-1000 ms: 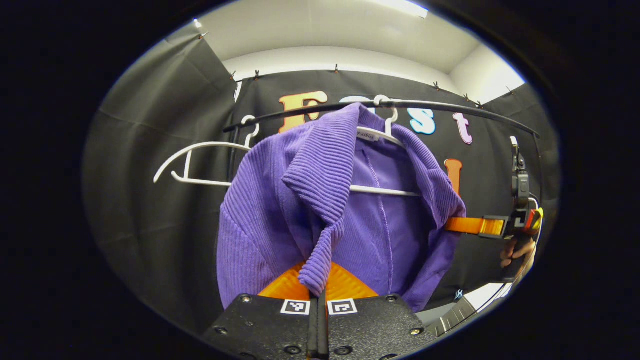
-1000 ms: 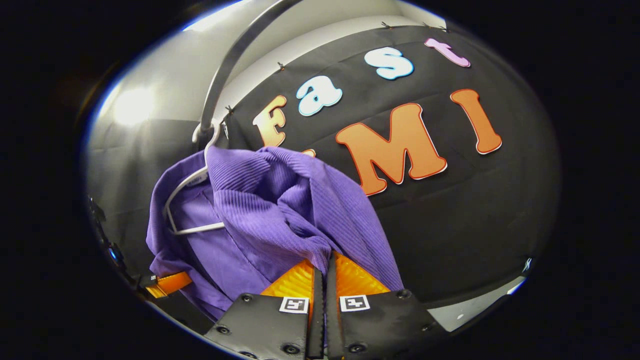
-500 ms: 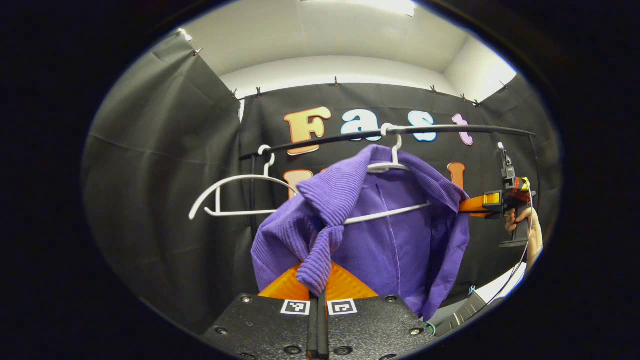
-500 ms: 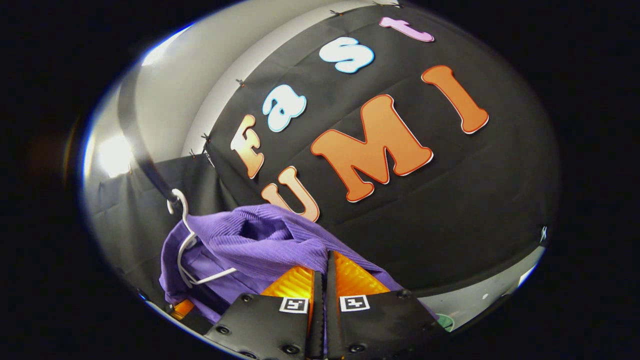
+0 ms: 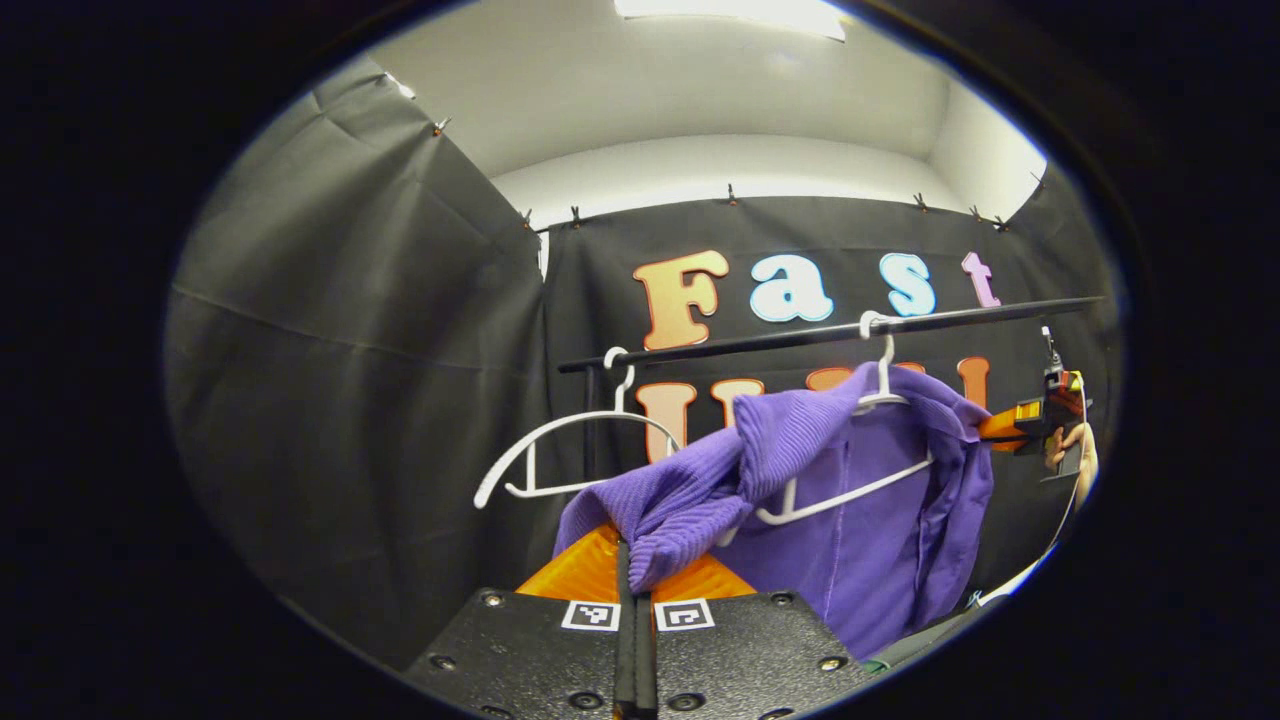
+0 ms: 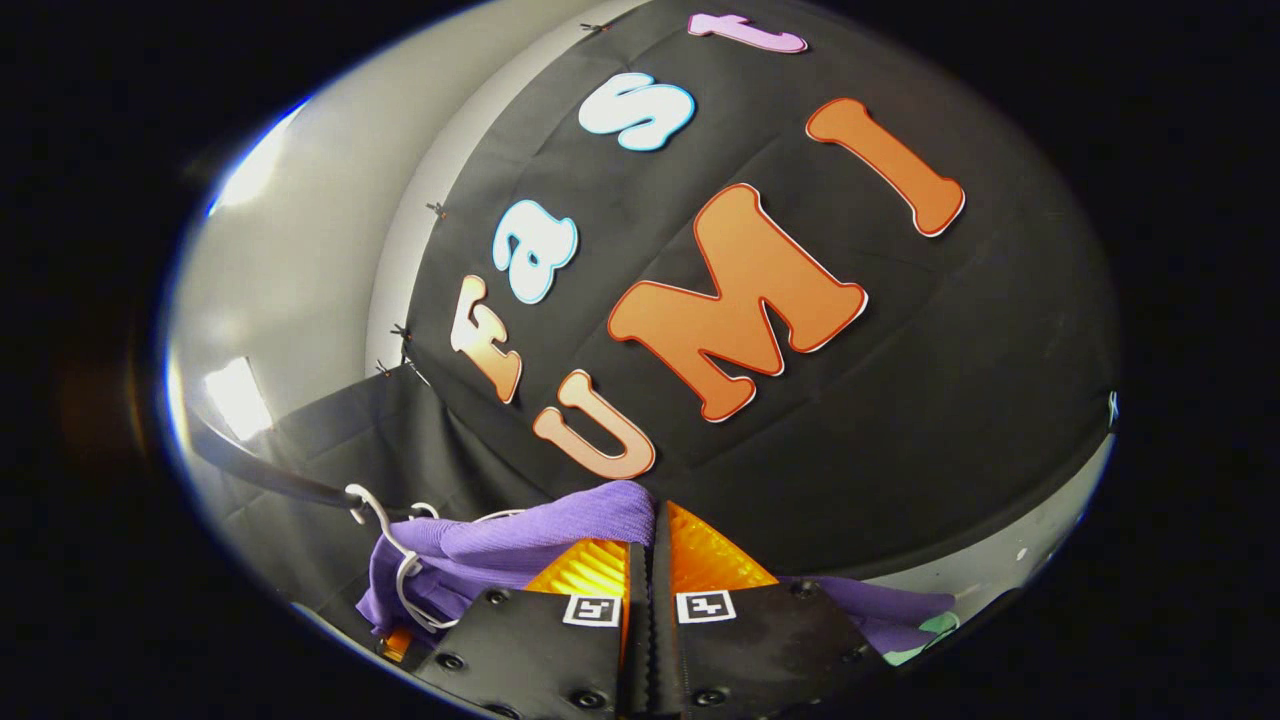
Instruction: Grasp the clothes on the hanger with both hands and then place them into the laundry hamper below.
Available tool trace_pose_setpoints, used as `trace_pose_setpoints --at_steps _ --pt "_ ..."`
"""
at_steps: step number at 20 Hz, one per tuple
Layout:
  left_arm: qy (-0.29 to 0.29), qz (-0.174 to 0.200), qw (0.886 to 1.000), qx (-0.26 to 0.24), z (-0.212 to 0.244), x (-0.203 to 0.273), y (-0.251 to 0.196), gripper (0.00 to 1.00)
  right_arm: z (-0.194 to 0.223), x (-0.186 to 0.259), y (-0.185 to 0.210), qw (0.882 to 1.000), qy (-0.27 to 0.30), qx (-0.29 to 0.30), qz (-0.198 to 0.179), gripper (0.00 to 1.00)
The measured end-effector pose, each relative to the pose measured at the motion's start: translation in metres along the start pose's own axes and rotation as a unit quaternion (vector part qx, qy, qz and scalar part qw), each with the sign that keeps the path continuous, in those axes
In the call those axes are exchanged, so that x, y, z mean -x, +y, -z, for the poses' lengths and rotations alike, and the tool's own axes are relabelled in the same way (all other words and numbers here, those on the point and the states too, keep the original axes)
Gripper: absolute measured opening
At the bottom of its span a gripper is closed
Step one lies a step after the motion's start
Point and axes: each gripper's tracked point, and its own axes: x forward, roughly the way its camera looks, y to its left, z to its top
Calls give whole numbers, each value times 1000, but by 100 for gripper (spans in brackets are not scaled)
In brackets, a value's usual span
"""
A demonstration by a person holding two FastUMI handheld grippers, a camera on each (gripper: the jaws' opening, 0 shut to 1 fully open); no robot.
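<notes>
Two tongs (image 5: 634, 575) (image 6: 650, 560) clamping one purple garment (image 5: 880, 540), two white hangers (image 5: 570, 450)

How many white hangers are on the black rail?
2. One bare hanger hangs near the rail's left end in the left gripper view. The other hanger hangs further right, with the purple top half pulled off it. No more can be seen.

The purple garment (image 5: 880, 520) at lower centre of the left gripper view is soft ribbed knit cloth, matt. Both white hangers (image 5: 560, 450) look smooth, slightly glossy plastic. The dark rail (image 5: 780, 340) across the centre right appears smooth metal.
</notes>
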Motion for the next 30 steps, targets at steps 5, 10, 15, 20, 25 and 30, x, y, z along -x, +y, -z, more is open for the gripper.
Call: trace_pose_setpoints --at_steps 5,10,15,20,25,30 --pt "4 -12 1000 0 3 -24 15 0 -29 -13 3 1000 -14 -11 -3 7" --pt "24 -6 1000 7 19 -48 9 0 -56 -22 -5 999 -39 -31 18 7" --pt "51 19 998 24 40 -62 -8 0 -66 -25 -35 997 -41 -45 50 7" --pt "62 33 997 26 47 -68 -21 0 -63 -32 -79 992 -40 -56 104 7" --pt "63 34 997 35 52 -61 -17 0 -46 -20 -84 993 -31 -14 109 7" --pt "56 30 998 31 51 -39 -10 0 -22 0 -83 995 -20 5 102 7"
